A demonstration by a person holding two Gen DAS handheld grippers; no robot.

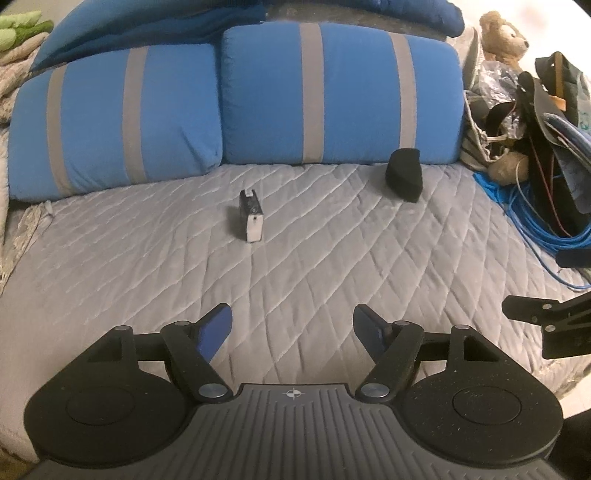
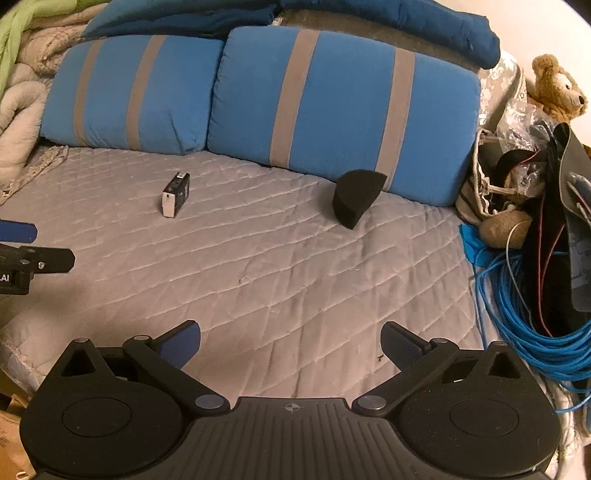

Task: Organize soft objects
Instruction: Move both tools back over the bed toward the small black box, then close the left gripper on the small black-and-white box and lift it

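Two blue pillows with grey stripes lie side by side at the head of the bed, the left pillow and the right pillow. A black foam wedge leans at the right pillow's lower edge. A small black and white box lies on the grey quilt. My left gripper hovers open over the quilt's near part with nothing between its fingers. My right gripper is open too, also with nothing in it.
A brown teddy bear sits at the far right above a heap of bags, straps and plastic. A coiled blue cable lies on the bed's right side. Folded blankets pile at the left; a dark blue duvet lies behind the pillows.
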